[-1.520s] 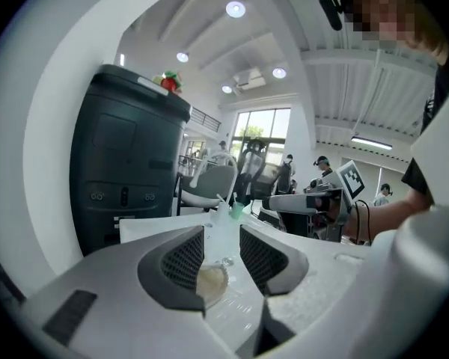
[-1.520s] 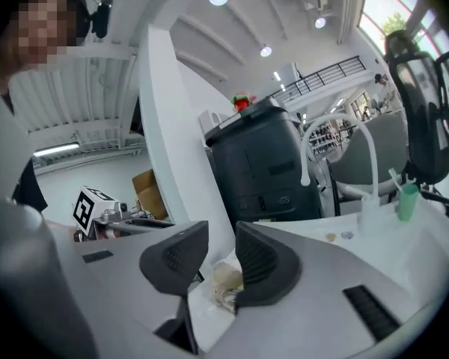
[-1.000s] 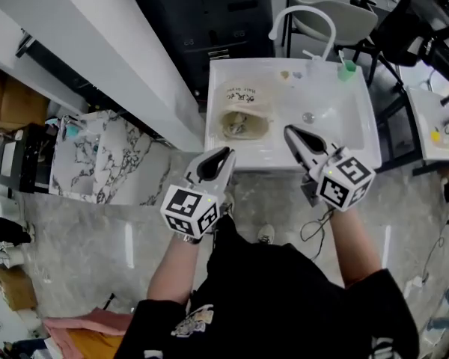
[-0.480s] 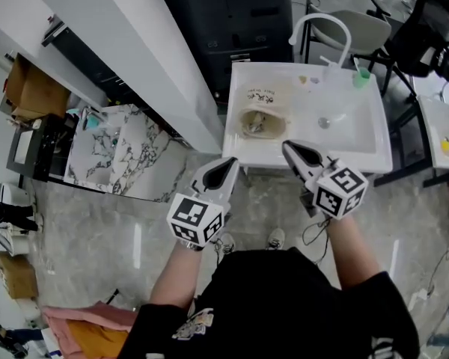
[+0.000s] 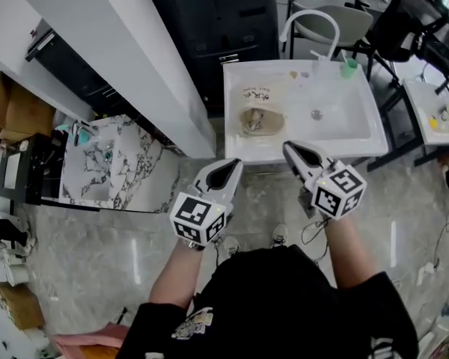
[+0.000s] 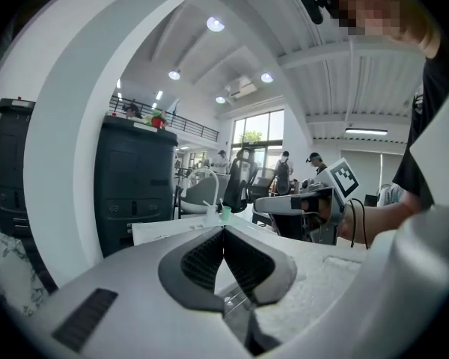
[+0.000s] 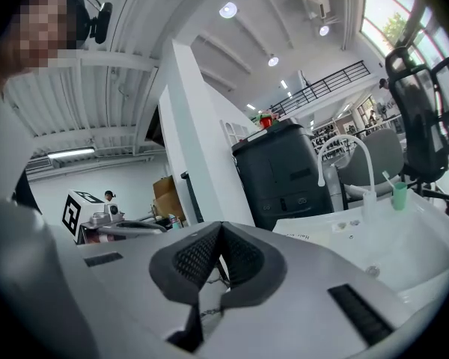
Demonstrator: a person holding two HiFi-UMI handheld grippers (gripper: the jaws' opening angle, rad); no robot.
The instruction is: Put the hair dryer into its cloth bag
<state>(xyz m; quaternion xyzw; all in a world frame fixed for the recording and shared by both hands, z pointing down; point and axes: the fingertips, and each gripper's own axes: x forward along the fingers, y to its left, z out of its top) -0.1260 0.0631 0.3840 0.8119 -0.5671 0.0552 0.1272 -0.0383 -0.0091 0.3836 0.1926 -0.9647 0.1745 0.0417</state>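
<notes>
The beige cloth bag [image 5: 256, 109] with dark print lies in the left part of the white basin [image 5: 344, 137], its mouth toward me. Something dark and greyish shows inside the mouth; I cannot tell if it is the hair dryer. My left gripper [image 5: 230, 167] hovers over the floor just short of the basin's front edge, shut with nothing between its pads [image 6: 209, 256]. My right gripper [image 5: 290, 148] is at the front edge, right of the bag, also shut and empty. In the right gripper view its pads [image 7: 239, 256] meet, and the basin [image 7: 374, 253] lies ahead.
A white arched faucet [image 5: 314, 17] and a green cup [image 5: 349, 67] stand at the basin's far rim. A black cabinet [image 5: 209, 21] is behind, a white wall [image 5: 120, 51] to the left, a marble-topped table [image 5: 112, 163] beside it, and a black chair [image 5: 404, 21] at the right.
Both grippers have drawn back from the basin toward me. The left jaws, slightly apart a second ago, have shut. The bag has stayed in the basin.
</notes>
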